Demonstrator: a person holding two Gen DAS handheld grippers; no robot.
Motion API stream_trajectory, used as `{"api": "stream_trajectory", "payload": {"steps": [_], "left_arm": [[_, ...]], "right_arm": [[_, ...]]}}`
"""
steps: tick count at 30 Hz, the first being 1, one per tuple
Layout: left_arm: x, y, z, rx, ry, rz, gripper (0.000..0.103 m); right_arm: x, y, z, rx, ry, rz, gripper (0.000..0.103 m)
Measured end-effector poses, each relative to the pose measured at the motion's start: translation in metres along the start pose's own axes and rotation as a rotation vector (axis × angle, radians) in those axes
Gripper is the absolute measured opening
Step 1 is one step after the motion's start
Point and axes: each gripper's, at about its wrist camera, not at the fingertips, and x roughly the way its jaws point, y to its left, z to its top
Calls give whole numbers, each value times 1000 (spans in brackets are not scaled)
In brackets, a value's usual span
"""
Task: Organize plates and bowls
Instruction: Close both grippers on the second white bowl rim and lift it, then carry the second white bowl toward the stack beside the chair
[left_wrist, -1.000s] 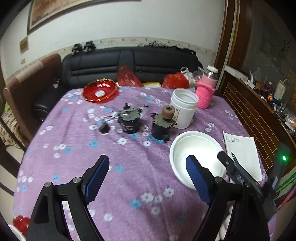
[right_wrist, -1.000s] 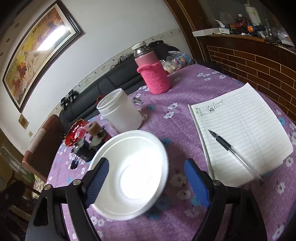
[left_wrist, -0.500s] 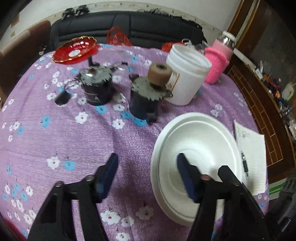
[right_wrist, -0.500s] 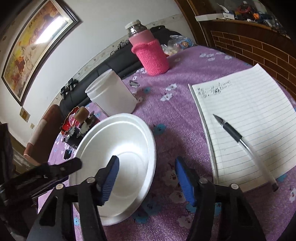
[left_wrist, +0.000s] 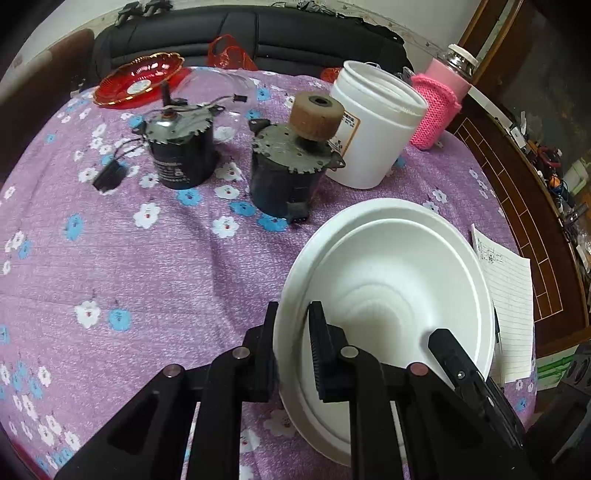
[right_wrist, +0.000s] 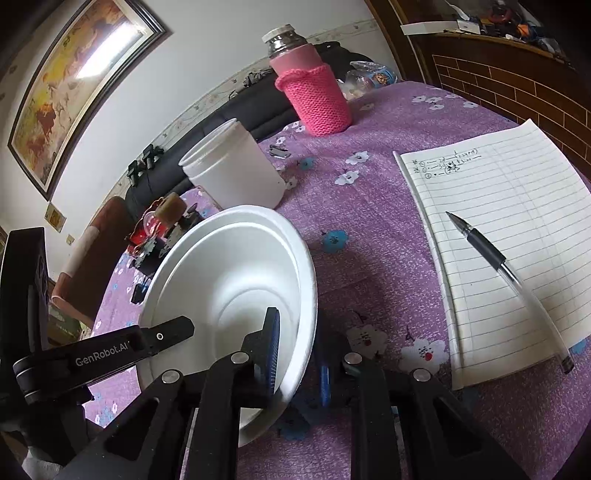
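Both grippers clench one white foam bowl (left_wrist: 391, 273) — left gripper (left_wrist: 291, 350) on its near-left rim, right gripper (right_wrist: 295, 354) on the right rim, one finger inside, one outside.

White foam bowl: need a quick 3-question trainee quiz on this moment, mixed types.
1. True or false: the left tongs clamp the rim of the white foam bowl.
2. What lies on the lined notepad? A) pen B) spoon C) scissors
3. How many tongs grip the bowl?

Key: 1 true. 2 A. 3 two; the right tongs clamp the rim on the opposite side.
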Motion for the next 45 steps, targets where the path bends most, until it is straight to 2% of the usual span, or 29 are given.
{"api": "stream_trajectory", "payload": {"steps": [6,17,24,35,45], "left_arm": [[-24,9,-13,4,-42,39,14],[-96,47,-48,-25,-141,104,15],[-142,69,-80,-51,-198,92,15],[-193,77,-149,-52,-275,60,15],[-208,83,-197,-73,-276,34,15]], "right_arm": [[-6,21,-6,-66,-11,17,17],[-23,78,-35,-178,42,113,17],[-52,110,-67,-255,59,118,17],[-105,114,-119,-283,49,145,17],[-134,109,-151,-289,38,152,17]]}}
